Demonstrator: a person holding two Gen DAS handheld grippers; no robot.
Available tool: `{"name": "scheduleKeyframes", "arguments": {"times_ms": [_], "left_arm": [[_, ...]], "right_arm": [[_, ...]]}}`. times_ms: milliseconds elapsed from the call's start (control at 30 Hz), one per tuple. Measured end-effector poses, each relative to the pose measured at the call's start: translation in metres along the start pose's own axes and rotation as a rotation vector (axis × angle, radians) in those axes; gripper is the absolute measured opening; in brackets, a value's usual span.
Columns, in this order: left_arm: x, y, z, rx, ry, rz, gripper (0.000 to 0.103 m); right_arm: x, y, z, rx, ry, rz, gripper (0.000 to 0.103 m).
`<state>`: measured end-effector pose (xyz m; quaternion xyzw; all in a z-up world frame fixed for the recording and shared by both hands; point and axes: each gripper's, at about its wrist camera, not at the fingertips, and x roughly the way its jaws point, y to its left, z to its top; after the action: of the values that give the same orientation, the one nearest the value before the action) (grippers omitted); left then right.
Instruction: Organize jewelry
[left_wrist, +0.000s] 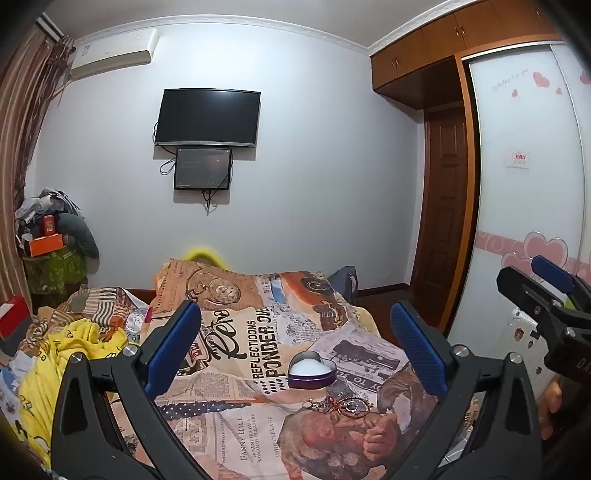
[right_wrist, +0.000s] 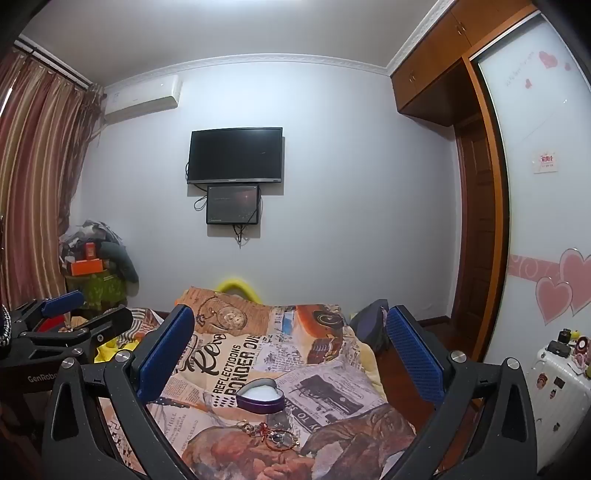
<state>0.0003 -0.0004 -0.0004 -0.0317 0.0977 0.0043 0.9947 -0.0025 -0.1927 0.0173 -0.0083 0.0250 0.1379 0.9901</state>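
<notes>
A purple heart-shaped tin (left_wrist: 312, 370) with a white lining lies open on the printed bedspread (left_wrist: 258, 332); it also shows in the right wrist view (right_wrist: 260, 396). A small heap of gold and red jewelry (left_wrist: 338, 404) lies just in front of the tin, also seen in the right wrist view (right_wrist: 269, 434). My left gripper (left_wrist: 295, 350) is open and empty, held above the bed behind the jewelry. My right gripper (right_wrist: 290, 354) is open and empty too, beside the left one; it shows at the right edge of the left wrist view (left_wrist: 535, 284).
Yellow clothing (left_wrist: 74, 350) and clutter lie on the bed's left side. A white suitcase (right_wrist: 557, 391) with small items stands at the right by the wardrobe door (right_wrist: 535, 184). A TV (right_wrist: 235, 155) hangs on the far wall. A pile of things (right_wrist: 96, 266) stands by the curtain.
</notes>
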Motion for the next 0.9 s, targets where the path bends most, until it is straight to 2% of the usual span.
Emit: {"name": "scheduleKeyframes", "arguments": {"times_ms": [167,900], "left_arm": [[0.0024,-0.0014,-0.0017,0.013,-0.002,0.019,0.103],[0.0037,-0.0014,-0.0039,0.018,0.004,0.006,0.103]], "right_arm": [[-0.0001,-0.0002,-0.0001,0.000,0.000,-0.002,0.103],[0.0012,-0.0050,-0.0045,0.006,0.015,-0.005,0.103]]}}
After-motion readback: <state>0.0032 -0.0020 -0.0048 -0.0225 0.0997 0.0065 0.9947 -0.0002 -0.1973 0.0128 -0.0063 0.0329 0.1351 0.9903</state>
